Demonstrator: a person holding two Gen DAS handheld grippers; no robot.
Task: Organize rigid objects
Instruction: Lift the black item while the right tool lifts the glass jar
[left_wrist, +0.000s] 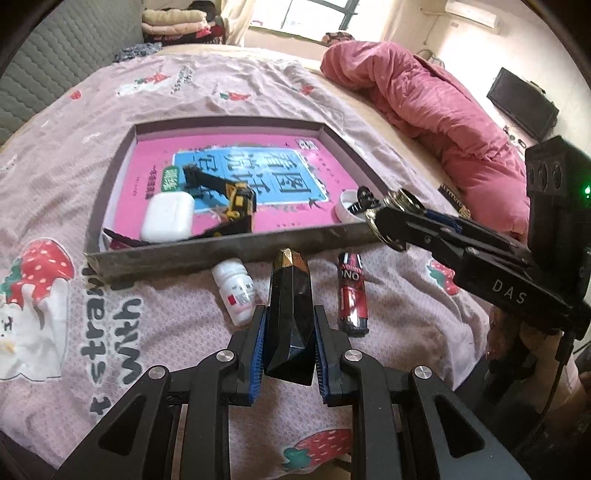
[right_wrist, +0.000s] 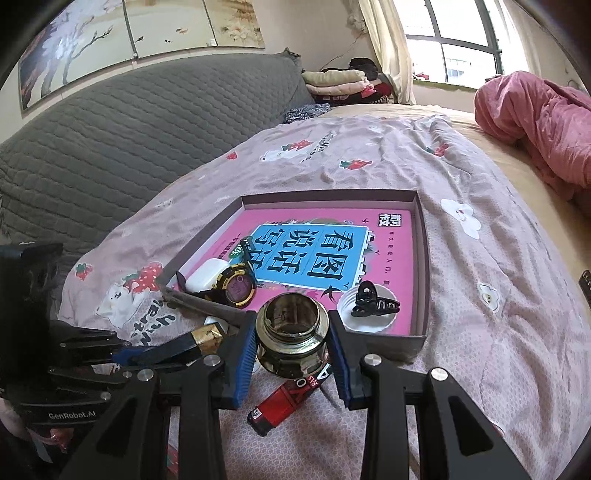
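Note:
My left gripper (left_wrist: 289, 317) is shut on a black faceted bottle with a gold tip (left_wrist: 290, 306), held above the bedspread just before the shallow box (left_wrist: 221, 249). My right gripper (right_wrist: 291, 325) is shut on a shiny metal jar (right_wrist: 291, 336) over the box's near edge; it also shows in the left wrist view (left_wrist: 391, 221). In the box (right_wrist: 423, 266) lie a pink book (right_wrist: 332, 243), a white earbud case (left_wrist: 168, 218), a black and yellow watch (right_wrist: 238, 286), and a white lid (right_wrist: 369, 317) with a black hair clip (right_wrist: 373, 299).
A white pill bottle (left_wrist: 236, 290) and a red lighter (left_wrist: 352, 291) lie on the strawberry-print bedspread (left_wrist: 129, 306) before the box. A pink quilt (left_wrist: 436, 110) is bunched at the right. A grey padded headboard (right_wrist: 129, 140) stands behind.

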